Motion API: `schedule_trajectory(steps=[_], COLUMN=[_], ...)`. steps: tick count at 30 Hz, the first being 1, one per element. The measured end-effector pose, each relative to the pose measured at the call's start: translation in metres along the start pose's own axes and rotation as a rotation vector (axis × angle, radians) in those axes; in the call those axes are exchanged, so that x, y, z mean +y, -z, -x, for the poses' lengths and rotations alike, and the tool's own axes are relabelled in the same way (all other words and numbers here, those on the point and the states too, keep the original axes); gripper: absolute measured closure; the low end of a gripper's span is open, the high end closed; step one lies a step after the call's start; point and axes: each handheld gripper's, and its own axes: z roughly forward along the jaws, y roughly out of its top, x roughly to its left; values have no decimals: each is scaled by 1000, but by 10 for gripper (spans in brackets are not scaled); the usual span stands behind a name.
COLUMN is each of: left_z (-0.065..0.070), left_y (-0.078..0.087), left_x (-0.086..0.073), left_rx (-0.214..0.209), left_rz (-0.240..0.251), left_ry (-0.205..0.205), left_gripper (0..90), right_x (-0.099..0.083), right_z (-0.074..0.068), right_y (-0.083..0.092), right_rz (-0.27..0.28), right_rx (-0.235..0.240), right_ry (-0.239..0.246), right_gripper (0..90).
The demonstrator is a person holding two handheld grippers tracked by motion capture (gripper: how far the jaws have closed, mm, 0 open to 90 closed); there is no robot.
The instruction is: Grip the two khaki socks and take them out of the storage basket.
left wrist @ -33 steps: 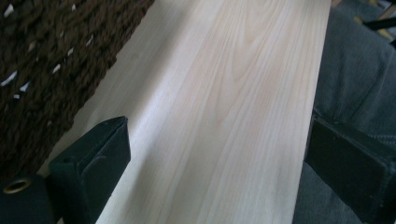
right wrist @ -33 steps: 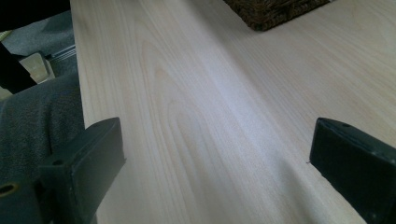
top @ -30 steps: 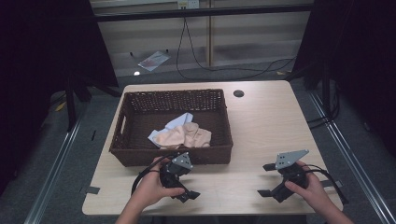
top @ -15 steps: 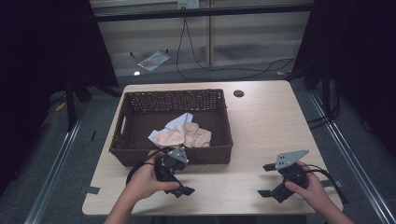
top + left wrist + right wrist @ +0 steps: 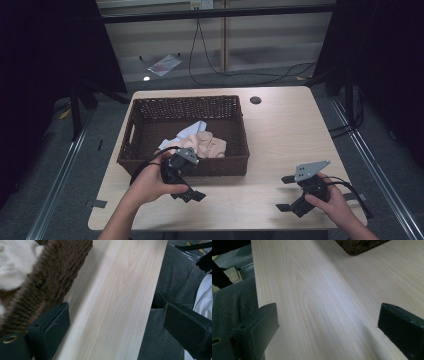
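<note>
1. Leftward and closer to the wicker basket (image 5: 185, 167) went the left gripper (image 5: 192, 189) in the high view; the right gripper (image 5: 286, 192) stayed put, jaws spread
2. Left gripper view: jaws stood wide apart, one beside the basket wall, cloth (image 5: 12, 262) inside
3. Right gripper view: jaws spread over bare table (image 5: 324, 302)

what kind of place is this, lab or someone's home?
Most likely a lab data-collection bay, not a home. A bare wooden table stands between black curtains, with loose cables on the floor behind, and a person holds the left gripper and right gripper beside a basket.
</note>
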Motion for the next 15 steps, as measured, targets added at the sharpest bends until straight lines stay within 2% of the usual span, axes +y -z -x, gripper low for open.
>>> schedule_trajectory(steps=[7, 10, 11, 13, 14, 15], left_z=[-4, -6, -7, -10, -12, -12], left_y=[15, 22, 25, 27, 29, 30], left_x=[9, 13, 14, 17, 18, 19], left_rx=[-3, 5, 5, 3, 5, 0], left_rz=[3, 7, -2, 17, 1, 8], left_ry=[12, 33, 22, 33, 23, 37], left_gripper=[71, 71, 71, 71, 71, 71], right_x=[0, 0, 0, 0, 0, 0], right_z=[0, 0, 0, 0, 0, 0], right_y=[0, 0, 0, 0, 0, -1], right_rz=[-1, -1, -1, 0, -2, -1], right_rx=[2, 3, 3, 4, 5, 8], right_ry=[-1, 0, 0, -1, -4, -5], right_gripper=[28, 28, 28, 28, 28, 28])
